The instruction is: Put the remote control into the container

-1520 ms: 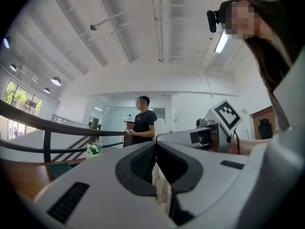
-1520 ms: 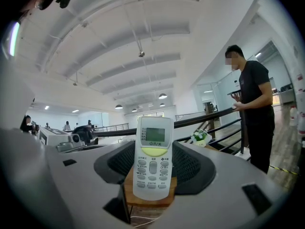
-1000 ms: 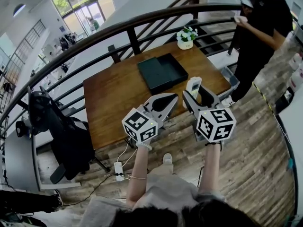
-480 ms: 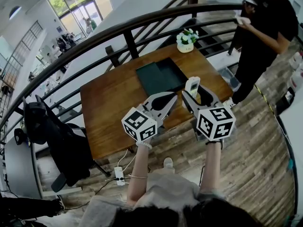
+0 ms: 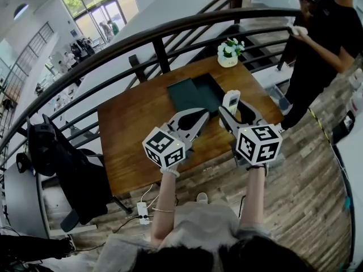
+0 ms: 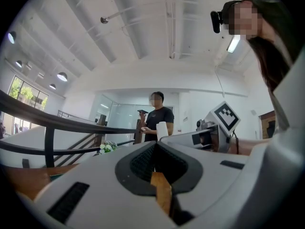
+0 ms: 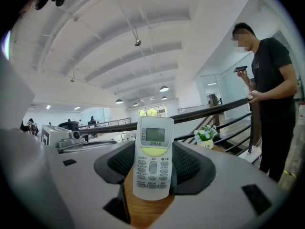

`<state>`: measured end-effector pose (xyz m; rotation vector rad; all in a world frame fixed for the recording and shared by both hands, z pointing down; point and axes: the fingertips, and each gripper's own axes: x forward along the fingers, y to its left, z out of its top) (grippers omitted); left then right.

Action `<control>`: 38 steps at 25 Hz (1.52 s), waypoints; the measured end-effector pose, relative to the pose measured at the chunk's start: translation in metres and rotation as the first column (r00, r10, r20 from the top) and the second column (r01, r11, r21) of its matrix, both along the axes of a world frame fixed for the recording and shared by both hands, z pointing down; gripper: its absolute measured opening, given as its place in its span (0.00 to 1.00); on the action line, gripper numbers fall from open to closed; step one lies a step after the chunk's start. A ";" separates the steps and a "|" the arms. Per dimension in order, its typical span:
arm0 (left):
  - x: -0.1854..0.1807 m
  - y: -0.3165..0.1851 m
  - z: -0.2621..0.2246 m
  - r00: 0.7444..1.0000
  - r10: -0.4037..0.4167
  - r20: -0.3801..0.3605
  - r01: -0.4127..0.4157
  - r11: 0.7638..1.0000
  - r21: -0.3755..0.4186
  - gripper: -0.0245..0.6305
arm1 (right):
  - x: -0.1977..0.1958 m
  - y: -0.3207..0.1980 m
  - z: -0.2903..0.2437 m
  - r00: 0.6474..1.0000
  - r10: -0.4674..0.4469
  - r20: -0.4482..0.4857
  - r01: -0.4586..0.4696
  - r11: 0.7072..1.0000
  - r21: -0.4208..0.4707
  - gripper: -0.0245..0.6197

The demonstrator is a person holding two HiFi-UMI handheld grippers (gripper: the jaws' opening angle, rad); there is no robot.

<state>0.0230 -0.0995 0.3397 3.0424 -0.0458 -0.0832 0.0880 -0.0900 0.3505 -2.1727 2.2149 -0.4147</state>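
2 forearms stretched forward, head view: left gripper and right gripper side by side over near edge of table. Right claw carries remote control upright; dark open container lies on table just beyond. I can't judge height over wood here.
Left gripper view: jaws pressed together, nothing between; container not seen.
Right gripper view: jaws clamp remote's lower half, screen and buttons facing camera; container hidden behind claw body; flower pot right of remote.
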 end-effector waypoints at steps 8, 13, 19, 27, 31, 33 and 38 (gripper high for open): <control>-0.005 -0.014 0.007 0.999 -0.034 0.013 0.034 0.999 -0.015 0.04 | -0.002 -0.015 0.003 1.000 -0.029 0.012 0.029 1.000 -0.003 0.41; 0.004 -0.025 0.009 0.998 -0.061 0.019 0.061 0.998 -0.026 0.04 | 0.010 -0.028 0.003 0.998 -0.054 0.013 0.054 0.998 -0.014 0.41; 0.020 -0.043 0.011 0.994 -0.102 0.028 0.104 0.994 -0.045 0.04 | 0.030 -0.050 0.004 0.995 -0.094 0.012 0.095 0.995 -0.039 0.41; 0.042 -0.068 0.028 0.986 -0.160 0.038 0.162 0.983 -0.089 0.04 | 0.049 -0.082 0.019 0.985 -0.171 0.016 0.172 0.982 -0.079 0.41; 0.053 -0.078 0.037 0.981 -0.185 0.053 0.190 0.976 -0.105 0.04 | 0.059 -0.096 0.032 0.978 -0.206 0.029 0.208 0.973 -0.104 0.41; 0.057 -0.083 0.039 0.977 -0.203 0.060 0.208 0.972 -0.109 0.04 | 0.062 -0.103 0.035 0.973 -0.229 0.031 0.231 0.966 -0.115 0.41; 0.068 -0.103 0.049 0.964 -0.257 0.069 0.264 0.956 -0.126 0.04 | 0.076 -0.123 0.044 0.956 -0.291 0.029 0.293 0.947 -0.135 0.41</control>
